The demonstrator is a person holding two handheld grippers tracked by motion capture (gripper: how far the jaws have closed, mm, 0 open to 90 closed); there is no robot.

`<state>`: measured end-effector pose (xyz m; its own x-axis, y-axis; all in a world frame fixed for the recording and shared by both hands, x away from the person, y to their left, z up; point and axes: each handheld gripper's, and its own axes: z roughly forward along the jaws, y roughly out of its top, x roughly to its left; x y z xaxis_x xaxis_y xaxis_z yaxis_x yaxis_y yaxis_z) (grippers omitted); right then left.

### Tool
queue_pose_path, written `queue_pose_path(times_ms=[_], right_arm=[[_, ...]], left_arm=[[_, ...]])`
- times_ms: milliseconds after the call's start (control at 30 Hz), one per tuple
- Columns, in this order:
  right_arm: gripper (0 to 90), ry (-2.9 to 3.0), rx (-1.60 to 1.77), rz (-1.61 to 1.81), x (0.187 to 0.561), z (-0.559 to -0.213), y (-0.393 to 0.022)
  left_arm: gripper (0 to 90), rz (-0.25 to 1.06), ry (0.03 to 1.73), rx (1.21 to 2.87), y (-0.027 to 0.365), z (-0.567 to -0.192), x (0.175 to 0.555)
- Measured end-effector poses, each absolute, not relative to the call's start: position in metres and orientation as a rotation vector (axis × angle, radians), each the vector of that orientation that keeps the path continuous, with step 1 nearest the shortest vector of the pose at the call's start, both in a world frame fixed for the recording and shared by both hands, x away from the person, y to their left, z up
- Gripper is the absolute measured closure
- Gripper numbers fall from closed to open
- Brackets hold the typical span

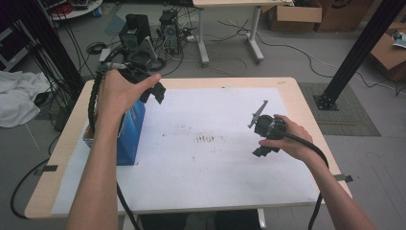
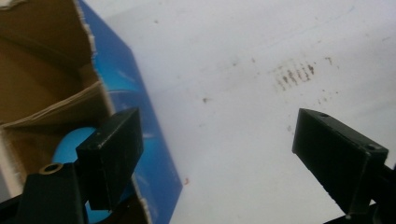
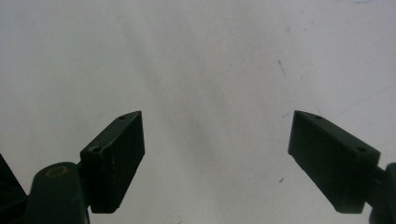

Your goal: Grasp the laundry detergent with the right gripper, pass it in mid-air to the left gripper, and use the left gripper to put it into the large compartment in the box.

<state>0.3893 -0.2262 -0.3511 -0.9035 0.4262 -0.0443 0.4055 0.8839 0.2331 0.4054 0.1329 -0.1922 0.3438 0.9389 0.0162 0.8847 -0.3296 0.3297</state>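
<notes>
hovering low at the near right, the right gripper (image 1: 262,146) hangs over the white sheet (image 1: 215,177), jaws spread wide, nothing between them. brown smudges (image 1: 206,138) mark the sheet mid-table. further back on the left, the left gripper (image 1: 152,92) sits above the open blue box (image 1: 130,132), jaws also parted and empty. a blue round thing (image 2: 70,144) shows inside the box. no lettering readable on the box from here.

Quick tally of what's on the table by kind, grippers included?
Blue cardboard box: 1, open-topped
White sheet: 1
Handheld grippers: 2, left gripper and right gripper, both with jaws apart
Total: 4
</notes>
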Motion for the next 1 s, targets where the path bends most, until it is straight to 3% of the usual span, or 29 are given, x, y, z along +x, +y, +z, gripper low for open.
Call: queue_pose_path(times_ms=[467,1000], right_arm=[[18.6,2.954,0.654,0.333,0.39,-0.35,-0.226],[18.5,2.936,0.651,0.366,0.39,-0.342,-0.223]], left_arm=[[17.3,0.256,1.477,2.523,0.1,-0.234,0.408],[17.4,0.198,1.383,2.612,0.074,-0.277,0.406]])
